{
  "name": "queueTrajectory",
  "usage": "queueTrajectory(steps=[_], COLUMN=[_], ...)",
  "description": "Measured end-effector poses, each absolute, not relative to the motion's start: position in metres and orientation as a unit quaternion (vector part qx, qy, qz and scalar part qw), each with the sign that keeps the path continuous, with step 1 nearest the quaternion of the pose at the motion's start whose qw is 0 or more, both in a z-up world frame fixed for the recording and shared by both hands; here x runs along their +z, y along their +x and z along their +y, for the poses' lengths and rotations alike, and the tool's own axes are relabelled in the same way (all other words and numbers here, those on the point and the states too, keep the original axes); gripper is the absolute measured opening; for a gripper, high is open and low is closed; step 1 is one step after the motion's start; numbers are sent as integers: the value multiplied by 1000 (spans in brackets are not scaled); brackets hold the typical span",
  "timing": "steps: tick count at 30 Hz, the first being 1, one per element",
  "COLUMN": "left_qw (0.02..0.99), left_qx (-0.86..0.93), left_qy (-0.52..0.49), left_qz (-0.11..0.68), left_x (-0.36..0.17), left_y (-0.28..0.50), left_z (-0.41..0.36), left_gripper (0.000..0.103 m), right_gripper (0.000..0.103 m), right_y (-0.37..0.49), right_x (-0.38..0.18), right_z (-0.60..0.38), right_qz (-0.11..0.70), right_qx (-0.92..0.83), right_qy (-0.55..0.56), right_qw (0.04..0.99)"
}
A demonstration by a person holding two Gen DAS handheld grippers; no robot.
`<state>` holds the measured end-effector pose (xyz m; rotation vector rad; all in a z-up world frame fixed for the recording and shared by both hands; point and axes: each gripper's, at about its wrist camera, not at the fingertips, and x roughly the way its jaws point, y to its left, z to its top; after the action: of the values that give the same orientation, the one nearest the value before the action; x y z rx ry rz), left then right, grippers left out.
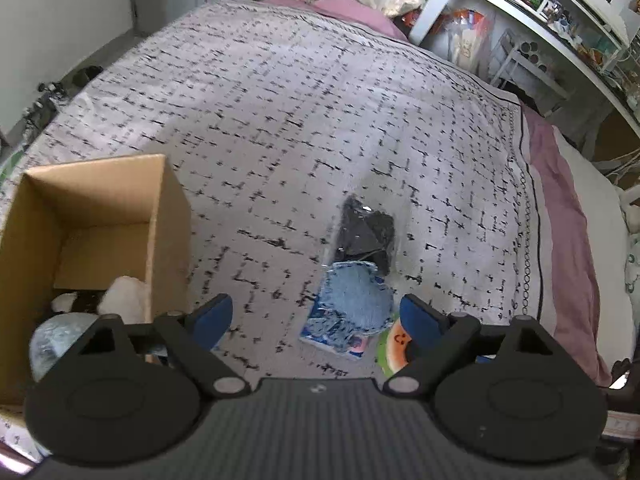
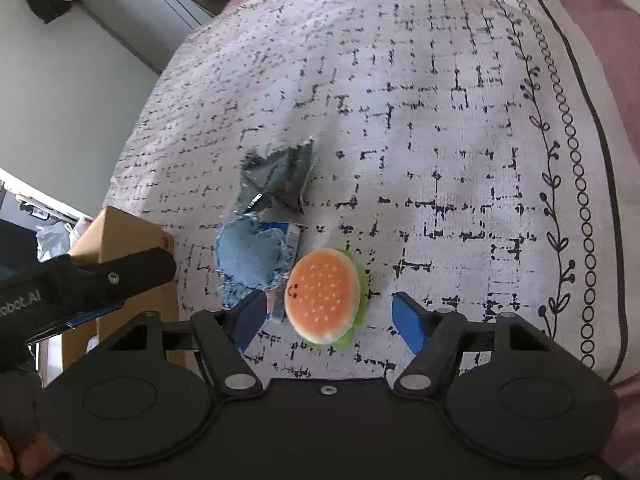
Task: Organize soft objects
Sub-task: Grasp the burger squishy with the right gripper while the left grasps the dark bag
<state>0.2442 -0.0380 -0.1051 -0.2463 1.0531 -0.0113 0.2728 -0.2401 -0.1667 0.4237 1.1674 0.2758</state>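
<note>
1. Nearest your right camera are the right gripper's blue fingers, spread wide apart and holding nothing. The burger plush sits on the bed between them, closer to the left finger.

2. Treat the burger plush as light and squashy. My judgement is that it will compress a good deal before you get a firm hold, so close across the middle of the bun, where it is thickest, not on the thin green felt rim, which would likely fold and slip out.

3. Just beyond the burger plush, touching its far-left edge, lies the denim heart. It overlaps a blue packet beneath it. The frayed edge looks floppy; take the padded centre if you go for it.

4. Farther from the burger plush, past the denim heart, lies a dark item in a clear bag. The plastic looks slippery, so pinch a bulky part rather than a loose corner.

5. Your left gripper's fingers are also wide apart and empty, hovering above the bedspread left of the burger plush, whose edge shows beside the right finger.

6. The cardboard box stands left of the burger plush, open-topped, already holding a white soft item and other pieces I cannot identify.
</note>
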Motion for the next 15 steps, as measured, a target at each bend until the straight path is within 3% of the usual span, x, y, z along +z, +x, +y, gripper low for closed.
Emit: queueTrajectory(steps=[6,10,15], left_qw=[853,843,826], left_qx=[-18,-14,-10], left_qy=[-105,-112,-127], left_qz=[511,525,549], left_x=[-120,-135,-153], left_y=[261,273,283], left_z=[-48,-54,-56], left_gripper=[91,91,80], right_gripper=[66,52,42], right_y=[282,286,288], right_x=[-180,-189,-192], right_z=[-237,-236,-239], right_qz=[562,576,573], right_qx=[137,137,136], right_qy=[199,196,199], right_qw=[791,782,783])
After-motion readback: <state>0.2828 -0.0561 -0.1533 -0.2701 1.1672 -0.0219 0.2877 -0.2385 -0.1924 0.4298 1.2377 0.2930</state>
